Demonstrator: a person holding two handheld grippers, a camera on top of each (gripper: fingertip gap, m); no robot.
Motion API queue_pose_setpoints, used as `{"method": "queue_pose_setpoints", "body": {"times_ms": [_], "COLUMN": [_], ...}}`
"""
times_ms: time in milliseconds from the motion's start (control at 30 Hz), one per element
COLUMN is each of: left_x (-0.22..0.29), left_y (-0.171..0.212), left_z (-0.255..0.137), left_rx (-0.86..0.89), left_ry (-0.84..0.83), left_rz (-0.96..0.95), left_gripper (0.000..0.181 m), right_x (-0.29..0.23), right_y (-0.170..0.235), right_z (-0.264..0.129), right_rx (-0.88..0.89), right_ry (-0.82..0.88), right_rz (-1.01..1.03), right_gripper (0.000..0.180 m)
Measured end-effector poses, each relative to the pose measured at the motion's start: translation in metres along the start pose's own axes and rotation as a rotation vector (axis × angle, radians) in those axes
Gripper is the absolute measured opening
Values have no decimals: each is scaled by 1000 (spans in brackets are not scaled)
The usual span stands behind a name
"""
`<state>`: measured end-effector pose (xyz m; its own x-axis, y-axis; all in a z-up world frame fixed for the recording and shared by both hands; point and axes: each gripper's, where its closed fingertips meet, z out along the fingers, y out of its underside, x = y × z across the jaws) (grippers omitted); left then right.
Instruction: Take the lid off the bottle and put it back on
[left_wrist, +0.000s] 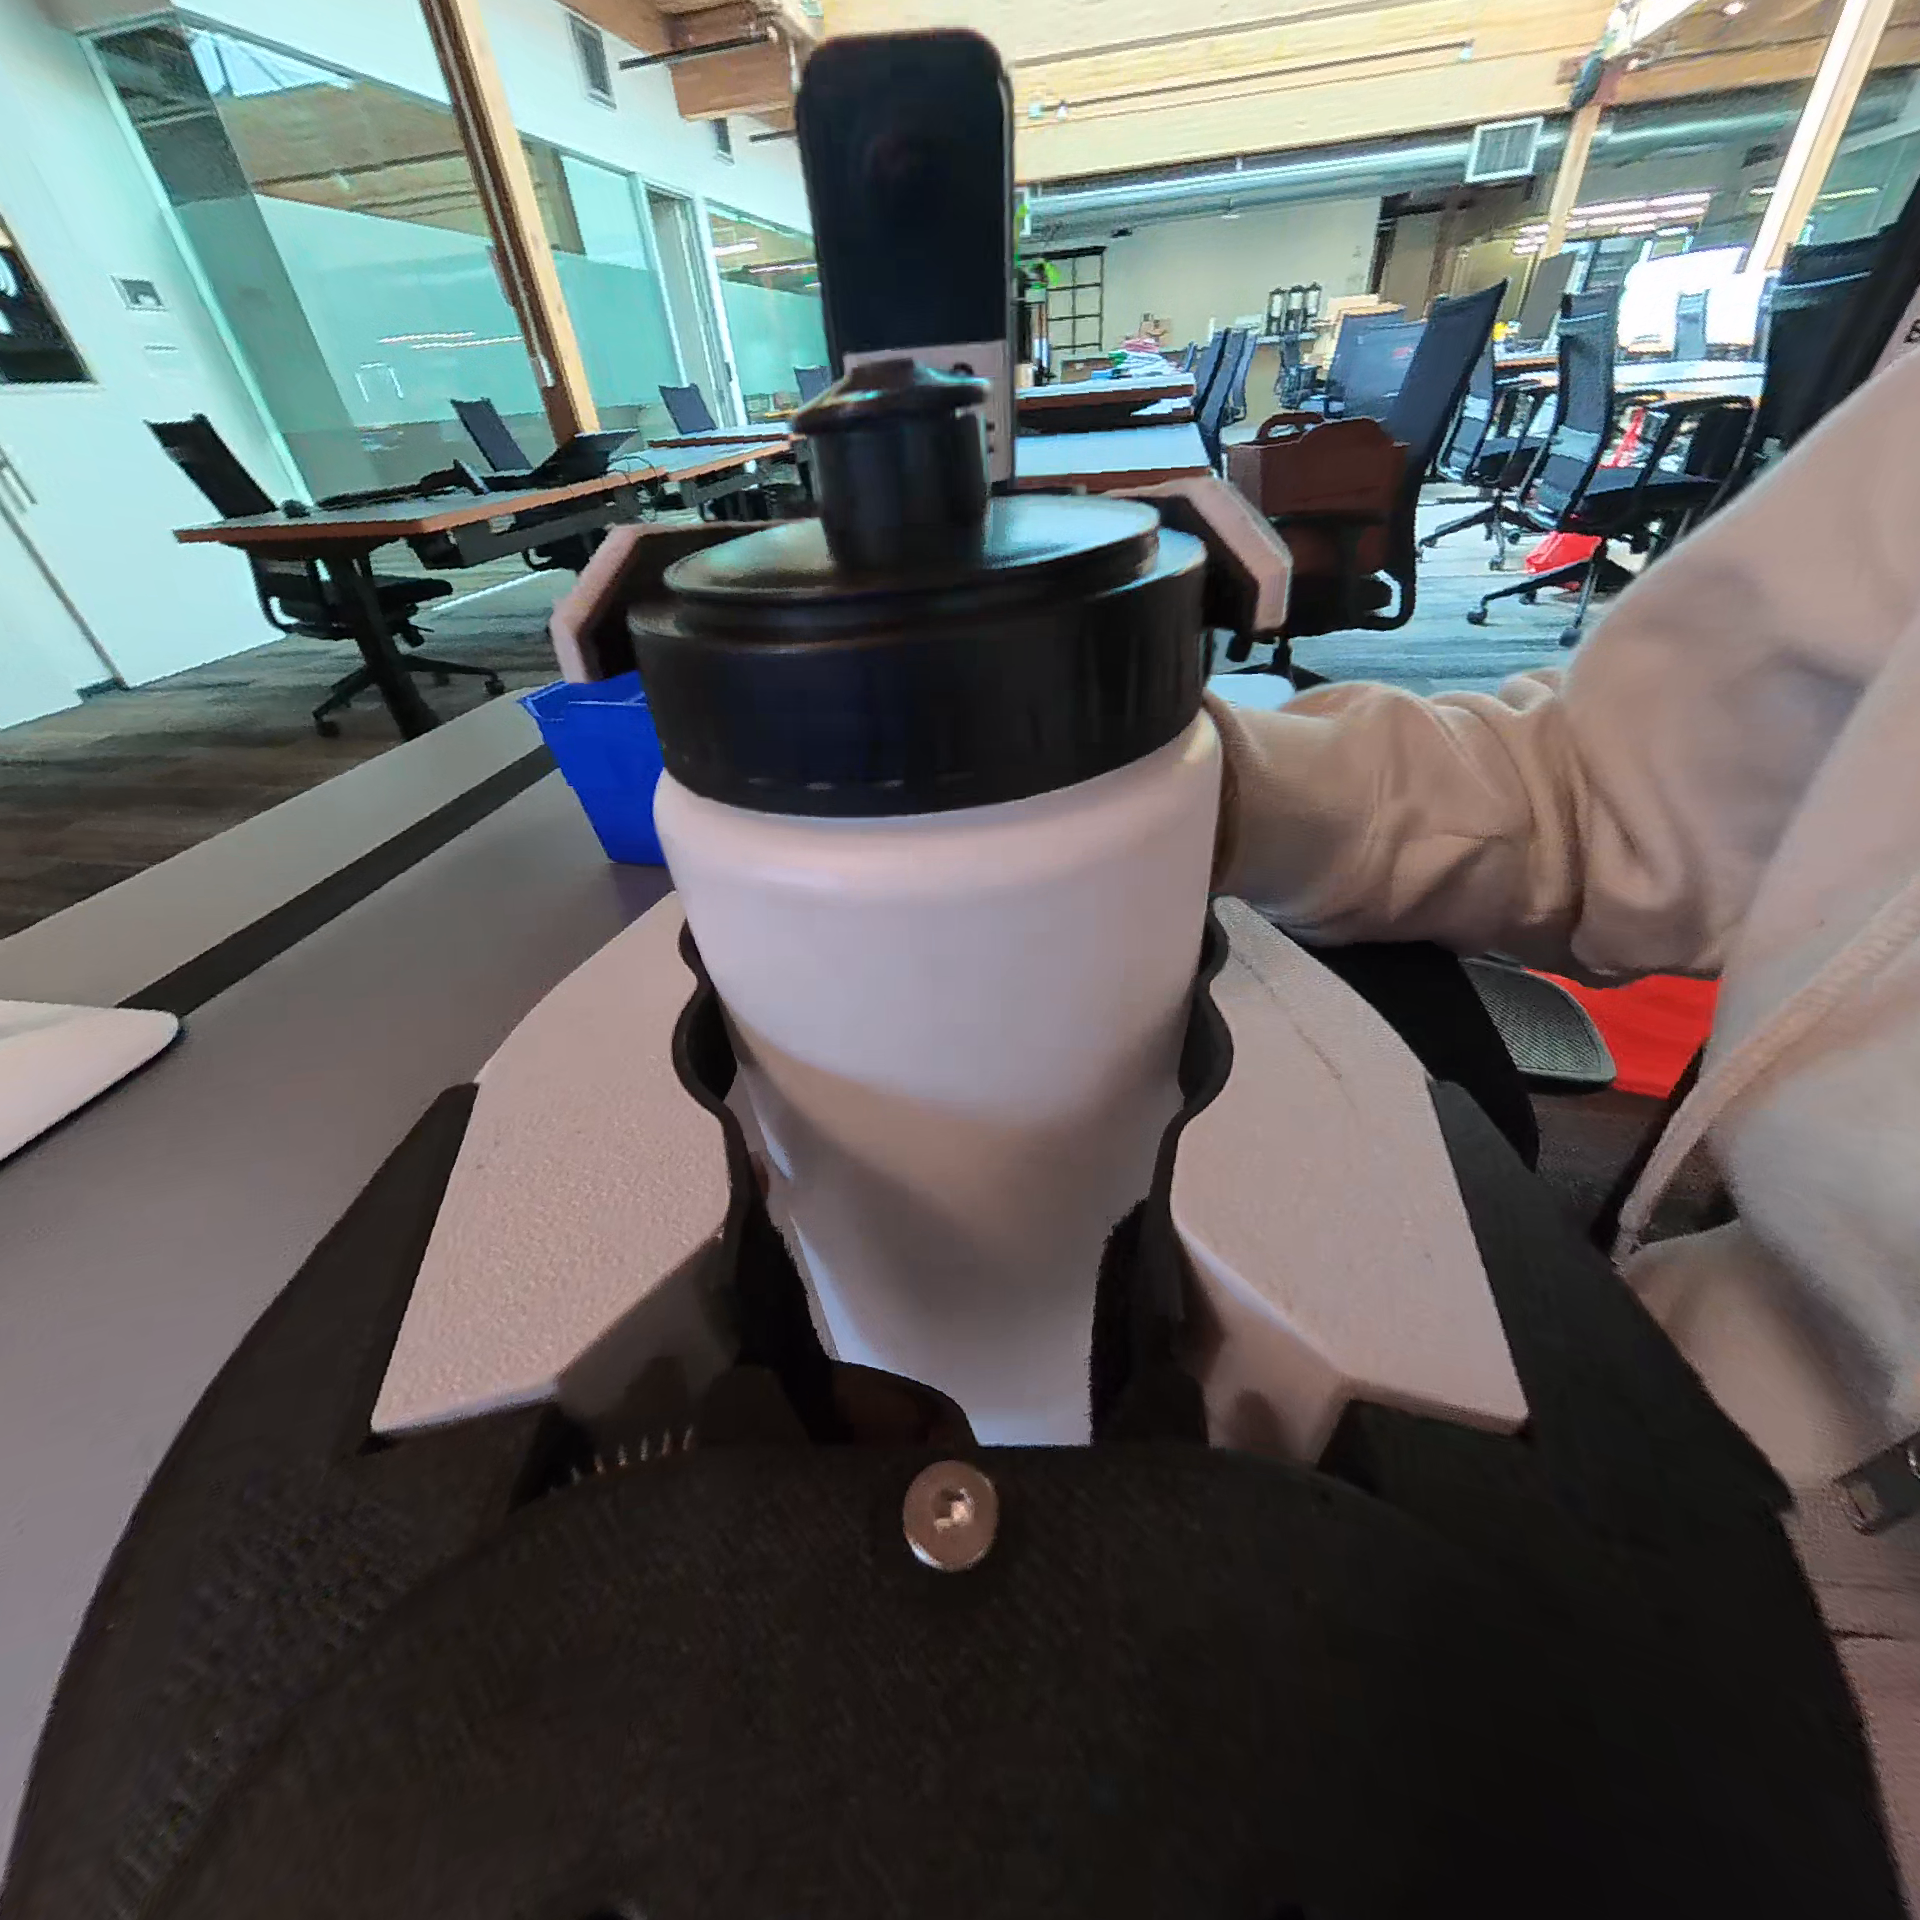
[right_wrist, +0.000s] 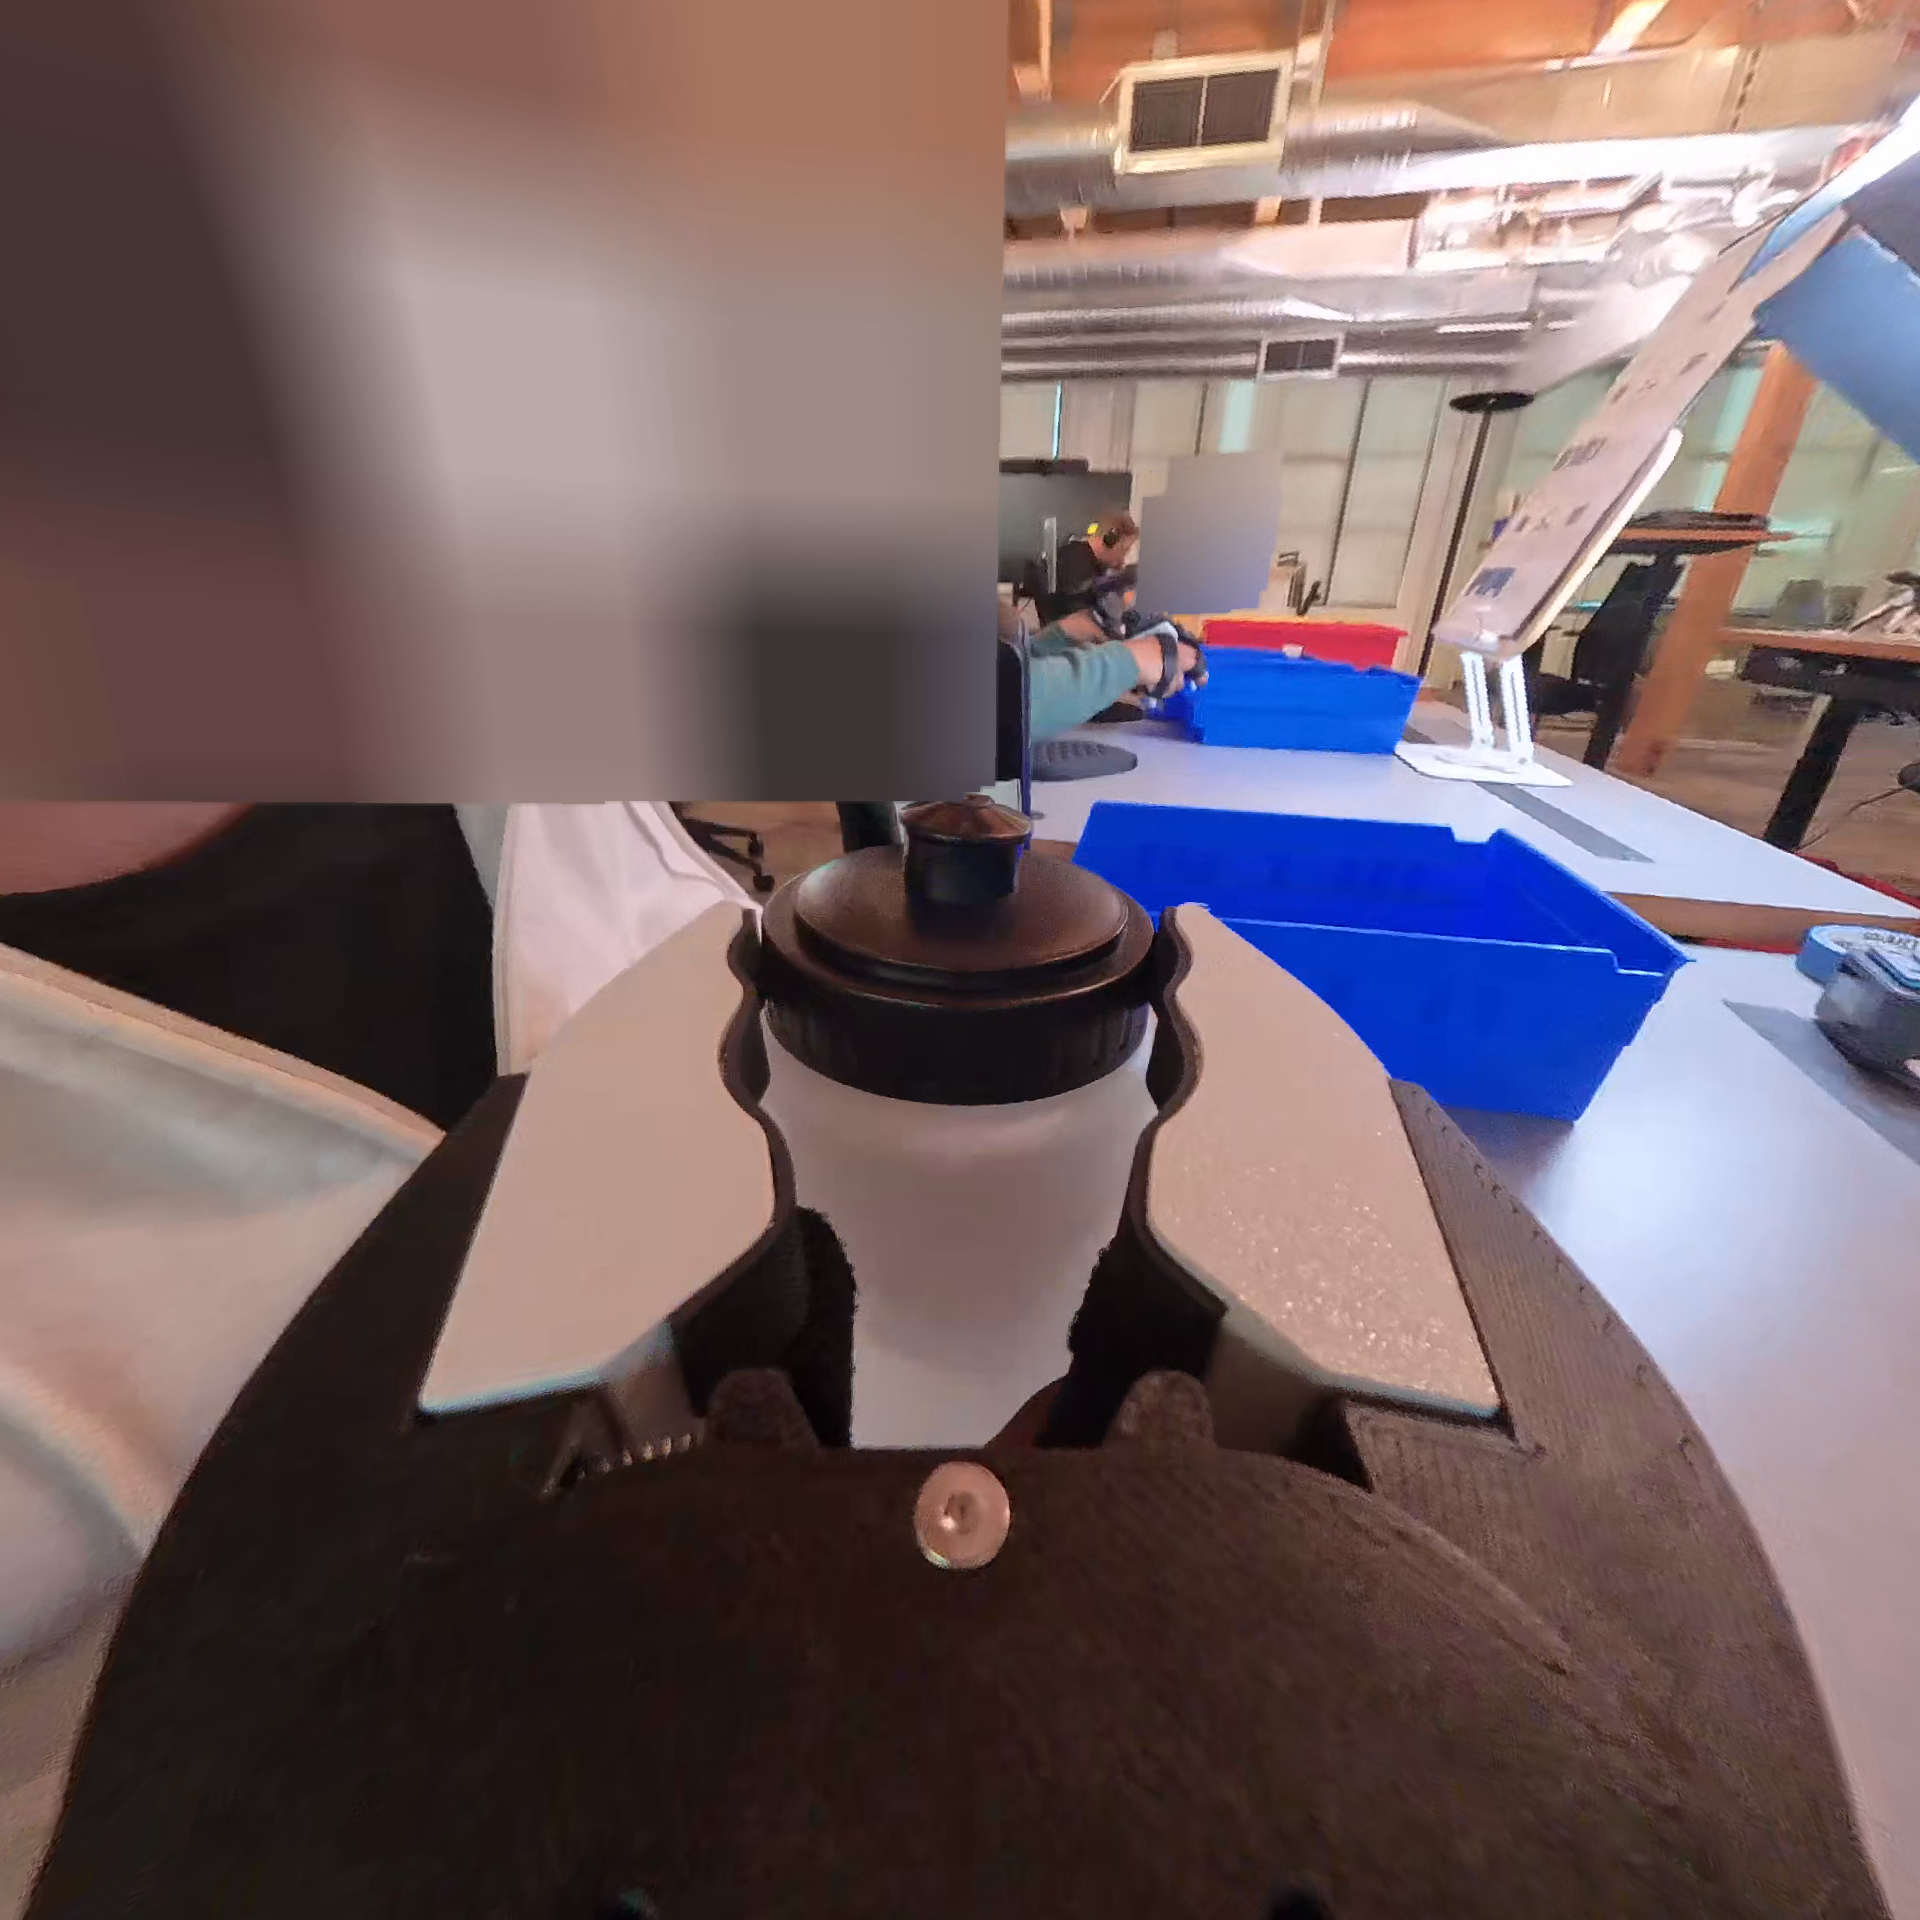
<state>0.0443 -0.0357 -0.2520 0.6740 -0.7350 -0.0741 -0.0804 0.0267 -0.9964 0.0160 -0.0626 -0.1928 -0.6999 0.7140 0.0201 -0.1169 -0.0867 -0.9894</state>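
left tool (left_wrist: 951, 1049) is clamping the white bottle (left_wrist: 940, 977) around its body, steadying it over the bench (left_wrist: 260, 1195); the black lid (left_wrist: 920, 675) is sitting on.

right tool (right_wrist: 956, 997) is closing on the lid (right_wrist: 951, 997) rim, likely for twisting. blue bin (right_wrist: 1455, 997) beside it is looking empty.

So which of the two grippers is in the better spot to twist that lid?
Probably the right gripper: its fingertips sit on either side of the black lid. The left gripper is clamped lower down on the white bottle, steadying it.
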Motion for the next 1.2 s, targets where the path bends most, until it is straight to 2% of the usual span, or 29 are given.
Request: {"method": "queue_pose_setpoints", "body": {"times_ms": [100,133,233,333,400,467,533,767,867,933,1000,1100,1200], "left_x": [-11,-14,-16,-16,-16,-16,-15,-4,-7,-9,-9,-9,-10], "left_y": [0,1,1,1,1,1,1,0,1,1,1,1,1], "left_z": [-2,-2,0,2,1,-1,-2,-1,-3,-5,-4,-2,-3], "left_rx": [7,4,2,-1,0,7,12,19,28,31,29,26,28], "left_ry": [-90,-123,-180,-207,-201,-188,-161,-98,-102,-114,-130,-146,-155], "left_rz": [-11,-3,13,26,21,9,-1,18,0,-3,2,11,10], "left_gripper": [87,87,87,87,87,87,87,87,87,87,87,87,87], "right_x": [11,18,19,22,25,25,23,0,3,8,22,23,17], "right_y": [0,-3,-16,-5,5,6,6,4,3,5,5,1,-4], "right_z": [0,-2,-4,-3,-3,-1,2,3,6,7,3,-2,-2], "right_rx": [-5,9,98,-18,-143,-158,-173,-63,-31,-34,-25,-9,-14], "right_ry": [123,214,436,667,756,717,602,-75,-117,-8,218,516,745], "right_rz": [21,35,44,-23,-87,-70,-55,9,38,49,52,62,-22], "right_gripper": [71,80,88,95,76,75,75,75,75,79,103,106,104]}}
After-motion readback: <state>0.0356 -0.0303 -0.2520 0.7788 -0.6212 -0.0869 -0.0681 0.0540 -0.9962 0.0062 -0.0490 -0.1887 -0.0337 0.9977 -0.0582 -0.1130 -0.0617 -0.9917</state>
